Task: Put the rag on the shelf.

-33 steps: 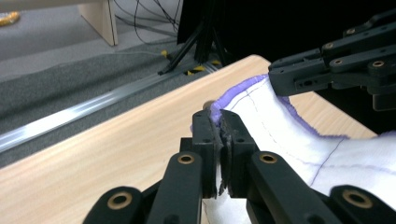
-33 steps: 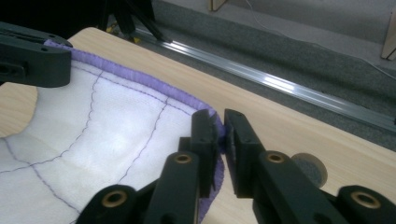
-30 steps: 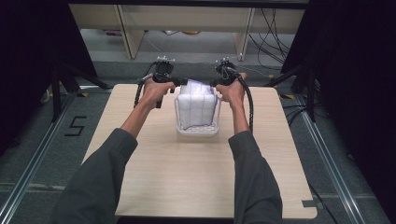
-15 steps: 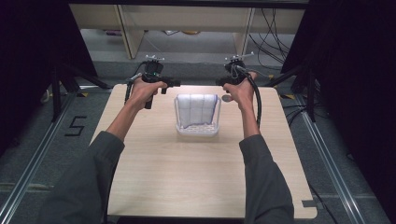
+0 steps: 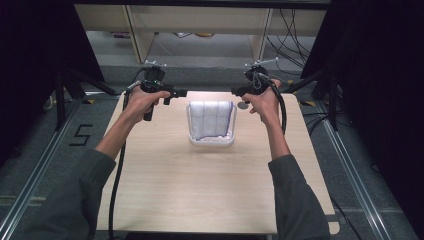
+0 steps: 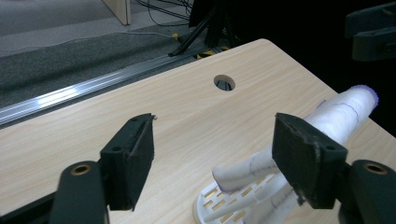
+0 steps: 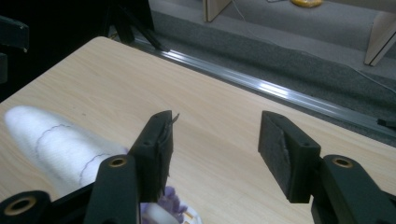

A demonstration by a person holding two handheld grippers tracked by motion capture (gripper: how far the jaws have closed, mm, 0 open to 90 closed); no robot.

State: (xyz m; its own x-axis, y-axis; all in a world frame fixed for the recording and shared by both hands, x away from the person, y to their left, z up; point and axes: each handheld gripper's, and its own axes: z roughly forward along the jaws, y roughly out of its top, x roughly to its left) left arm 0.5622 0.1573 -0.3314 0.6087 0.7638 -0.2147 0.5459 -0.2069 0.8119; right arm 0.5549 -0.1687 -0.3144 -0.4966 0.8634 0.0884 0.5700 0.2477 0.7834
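Note:
A white cloth (image 5: 212, 119) with thin purple stitching lies draped over a white slotted basket (image 5: 211, 141) at the middle of the wooden table (image 5: 200, 190). My left gripper (image 5: 179, 93) hovers left of the basket's far end and my right gripper (image 5: 236, 91) hovers right of it, both pointing inward. Both have just been opening and nothing is between their jaws. In the left gripper view my left gripper (image 6: 215, 158) stands open above the basket (image 6: 219, 205), with the cloth (image 6: 343, 114) behind the right jaw. The right gripper view has my right gripper (image 7: 215, 149) open, the cloth (image 7: 51, 140) at its left.
A round hole (image 5: 243, 105) pierces the table beside the basket's far right corner. Wooden shelf legs (image 5: 135, 30) and cables (image 5: 290, 30) stand beyond the far edge. Black tripod legs (image 5: 75, 85) flank the table. A floor rail (image 5: 35, 170) runs along the left.
Both hands have pulled apart from the basket, outward and upward, and their jaws have opened. The cloth they held over the basket now lies draped on it.

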